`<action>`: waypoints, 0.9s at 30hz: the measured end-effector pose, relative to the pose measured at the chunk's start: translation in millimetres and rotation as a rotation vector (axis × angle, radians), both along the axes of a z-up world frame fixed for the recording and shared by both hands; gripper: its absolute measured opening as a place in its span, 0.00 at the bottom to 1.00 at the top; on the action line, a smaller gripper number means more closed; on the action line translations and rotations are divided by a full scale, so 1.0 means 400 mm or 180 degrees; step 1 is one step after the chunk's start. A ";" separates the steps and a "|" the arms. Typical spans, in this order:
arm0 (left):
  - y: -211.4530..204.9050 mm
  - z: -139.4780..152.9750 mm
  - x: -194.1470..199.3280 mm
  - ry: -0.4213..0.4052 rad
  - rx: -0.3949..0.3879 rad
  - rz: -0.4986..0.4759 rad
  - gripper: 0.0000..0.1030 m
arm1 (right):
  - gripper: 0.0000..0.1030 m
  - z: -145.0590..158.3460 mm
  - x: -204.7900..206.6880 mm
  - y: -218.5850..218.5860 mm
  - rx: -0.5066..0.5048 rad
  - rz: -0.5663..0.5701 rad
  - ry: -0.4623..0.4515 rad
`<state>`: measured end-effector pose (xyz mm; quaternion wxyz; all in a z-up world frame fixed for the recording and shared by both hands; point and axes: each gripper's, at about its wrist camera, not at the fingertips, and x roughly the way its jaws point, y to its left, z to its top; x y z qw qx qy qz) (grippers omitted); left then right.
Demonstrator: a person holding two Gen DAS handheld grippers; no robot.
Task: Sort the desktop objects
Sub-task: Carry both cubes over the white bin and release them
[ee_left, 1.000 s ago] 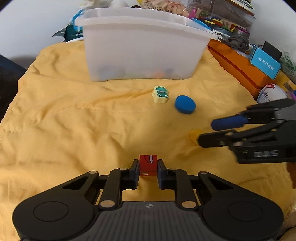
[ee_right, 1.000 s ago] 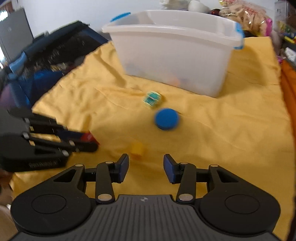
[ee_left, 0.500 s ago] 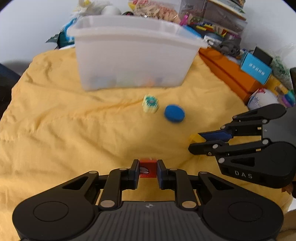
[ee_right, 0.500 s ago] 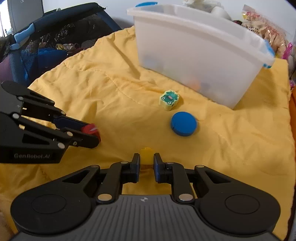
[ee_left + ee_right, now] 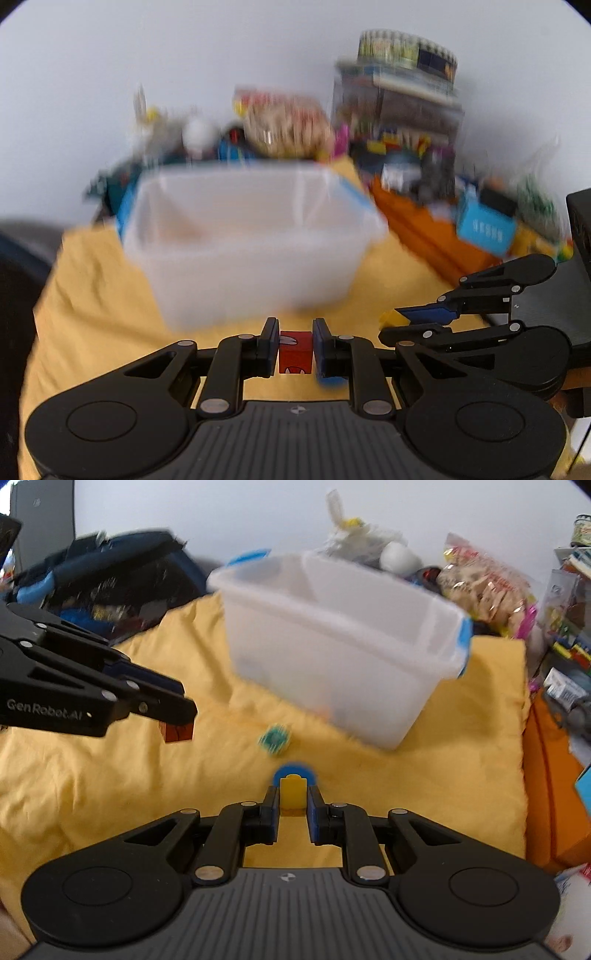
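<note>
My left gripper [image 5: 295, 347] is shut on a small red block [image 5: 294, 351] and holds it raised in front of the white plastic bin [image 5: 243, 243]. My right gripper [image 5: 292, 806] is shut on a small yellow block [image 5: 292, 792], lifted above the yellow cloth [image 5: 110, 775]. The right gripper [image 5: 406, 325] also shows at the right of the left wrist view. The left gripper [image 5: 177, 716] with the red block [image 5: 178, 733] shows at the left of the right wrist view. A green-topped eraser [image 5: 274, 740] and a blue disc [image 5: 293, 770] lie on the cloth before the bin [image 5: 343, 657].
Orange boxes [image 5: 424, 229] and a blue carton [image 5: 485, 230] line the right side. Snack bags [image 5: 484, 587] and cluttered toys stand behind the bin. A dark bag [image 5: 110, 579] lies at the far left.
Both grippers have lifted with their blocks and tilted up toward the bin. The right gripper, open a second ago, closed on the yellow block. The views are motion-blurred.
</note>
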<state>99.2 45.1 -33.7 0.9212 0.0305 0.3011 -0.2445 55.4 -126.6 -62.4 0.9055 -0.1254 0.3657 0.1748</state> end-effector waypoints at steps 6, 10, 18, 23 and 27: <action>0.000 0.144 0.107 -0.0475 -0.0061 0.0089 0.22 | 0.17 0.142 0.105 -0.014 0.0029 -0.0109 -0.0621; -0.011 0.206 0.181 -0.0782 0.0045 0.0225 0.22 | 0.17 0.242 0.179 -0.028 0.0188 -0.0238 -0.0973; -0.023 0.105 0.351 -0.0368 0.0248 0.0599 0.22 | 0.17 0.264 0.327 -0.030 0.0357 -0.0452 -0.0823; -0.024 0.019 0.371 -0.0014 0.0358 0.0590 0.29 | 0.23 0.173 0.362 -0.016 0.0344 -0.0521 -0.0382; -0.011 0.034 0.340 -0.0085 0.0255 0.0616 0.41 | 0.32 0.138 0.361 -0.012 0.0314 -0.0504 -0.0260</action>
